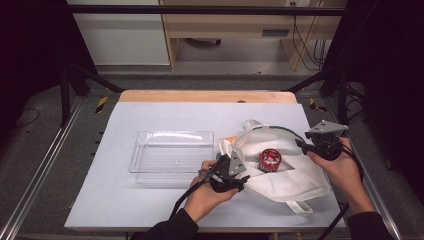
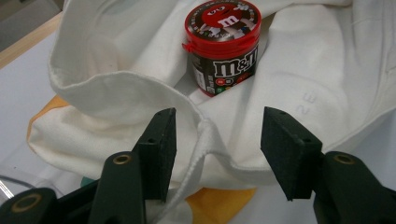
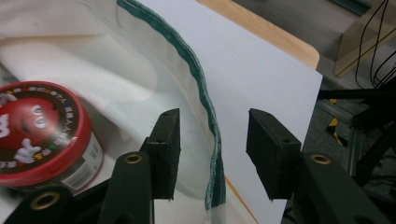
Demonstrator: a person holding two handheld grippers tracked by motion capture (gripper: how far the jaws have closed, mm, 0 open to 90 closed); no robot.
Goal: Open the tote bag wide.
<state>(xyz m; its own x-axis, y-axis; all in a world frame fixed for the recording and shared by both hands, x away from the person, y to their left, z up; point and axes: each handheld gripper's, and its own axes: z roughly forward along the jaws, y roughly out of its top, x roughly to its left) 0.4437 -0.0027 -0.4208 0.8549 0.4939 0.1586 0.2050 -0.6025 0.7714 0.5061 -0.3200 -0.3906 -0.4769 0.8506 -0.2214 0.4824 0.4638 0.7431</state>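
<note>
A white cloth bag (image 1: 295,177) lies on the right half of the table with its mouth open. A red-lidded M&M's tub (image 1: 270,159) stands upright inside it. My left gripper (image 1: 244,176) is at the bag's near-left rim. It is open, with a seamed fold of the bag (image 2: 205,135) between its jaws and the tub (image 2: 223,46) just beyond. My right gripper (image 1: 301,145) is at the bag's right rim. It is open too, and the green-trimmed bag edge (image 3: 212,140) runs between its jaws. The tub (image 3: 42,135) is to the left in that view.
A clear plastic tray (image 1: 172,150) sits on the white mat (image 1: 125,200), left of the bag. Something orange (image 2: 219,203) lies under the bag. The table's wooden far edge (image 1: 207,96) and right edge (image 3: 261,28) are close, with metal frame rails beyond.
</note>
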